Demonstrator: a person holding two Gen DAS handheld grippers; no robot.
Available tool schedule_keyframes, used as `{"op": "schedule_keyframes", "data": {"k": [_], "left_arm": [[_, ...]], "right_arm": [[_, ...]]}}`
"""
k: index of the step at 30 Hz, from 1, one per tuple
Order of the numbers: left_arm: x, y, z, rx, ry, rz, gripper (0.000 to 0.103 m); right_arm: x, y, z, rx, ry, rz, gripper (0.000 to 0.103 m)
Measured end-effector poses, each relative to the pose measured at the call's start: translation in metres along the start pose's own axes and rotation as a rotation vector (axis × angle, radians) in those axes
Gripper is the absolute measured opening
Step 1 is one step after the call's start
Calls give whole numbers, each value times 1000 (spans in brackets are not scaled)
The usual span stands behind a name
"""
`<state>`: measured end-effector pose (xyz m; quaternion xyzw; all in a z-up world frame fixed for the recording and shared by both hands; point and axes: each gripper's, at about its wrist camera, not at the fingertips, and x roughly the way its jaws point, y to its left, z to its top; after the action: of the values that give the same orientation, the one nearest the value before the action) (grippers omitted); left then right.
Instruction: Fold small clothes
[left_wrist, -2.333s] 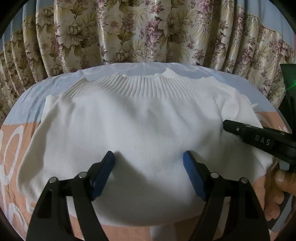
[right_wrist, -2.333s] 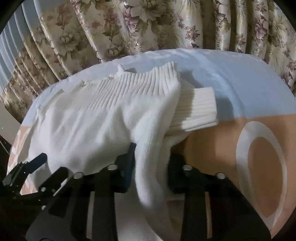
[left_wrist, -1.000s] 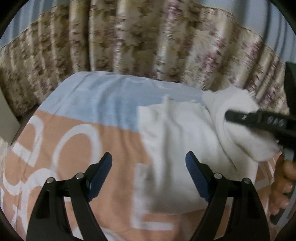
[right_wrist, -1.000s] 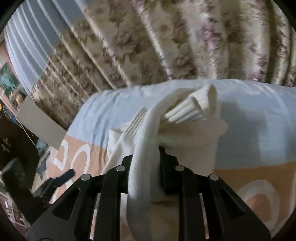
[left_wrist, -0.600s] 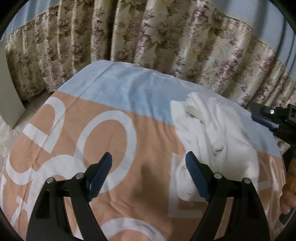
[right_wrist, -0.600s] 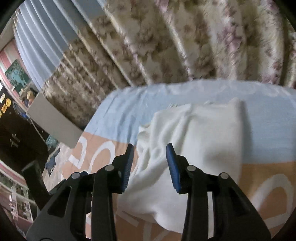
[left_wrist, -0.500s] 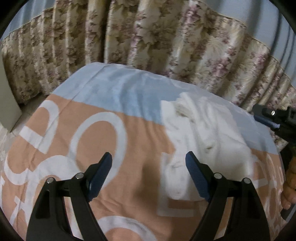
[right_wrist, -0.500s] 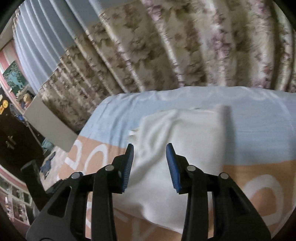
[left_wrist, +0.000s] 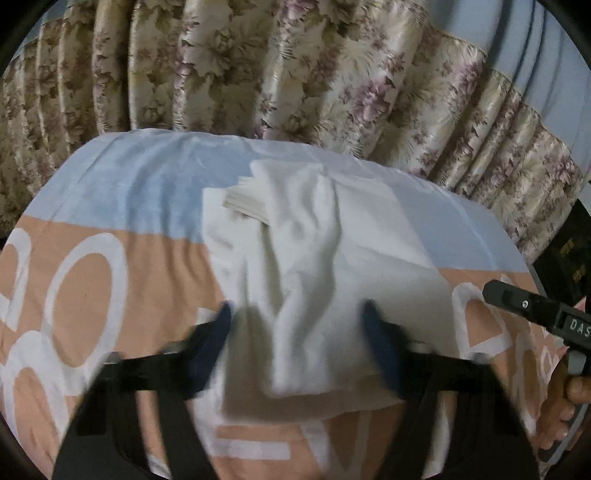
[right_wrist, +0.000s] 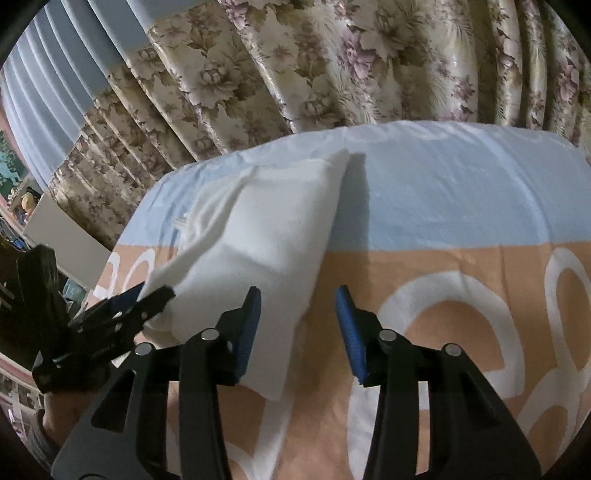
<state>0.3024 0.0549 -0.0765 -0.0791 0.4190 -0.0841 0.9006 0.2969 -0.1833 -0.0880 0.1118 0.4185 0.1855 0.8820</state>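
Floral curtain (left_wrist: 295, 66) behind bedsheet (left_wrist: 110, 258), folded white sweater (left_wrist: 314, 266) between.

Domestic bedroom: a bed under a peach-and-blue printed sheet (left_wrist: 110, 206), backed by pleated floral curtains (left_wrist: 295, 66); cluttered shelves (right_wrist: 14, 206) occupy the room's far side.

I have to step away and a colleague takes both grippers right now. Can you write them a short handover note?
Left gripper: jaws closing around the near edge of the folded white knit sweater; pads not yet pressing.
Right gripper: jaws opening, nothing between them; it sits just right of the sweater's edge.
The sweater lies on the orange and light-blue bedspread with white ring print, floral curtain behind.
Done: sweater folded into a narrow bundle, one sleeve draped on top.
Left: probably one more fold and smoothing the rumpled top.
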Motion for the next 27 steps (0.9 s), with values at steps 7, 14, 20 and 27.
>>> {"op": "schedule_keyframes", "data": {"k": [7,14,20,27], "left_arm": [[-15,15,-9,-22,-7,4,7],[-16,34,-25,54,24,111,8],[-9,50,-40,39,-24,136,36],[-31,49,-33,-14,-57,85,35]], "right_arm": [[14,13,-18,-27,27,-6,54],[39,35,-32,-103,74,3,57],[58,34,-49,-164,98,-50,64],[44,33,-43,-157,44,-29,66]]}}
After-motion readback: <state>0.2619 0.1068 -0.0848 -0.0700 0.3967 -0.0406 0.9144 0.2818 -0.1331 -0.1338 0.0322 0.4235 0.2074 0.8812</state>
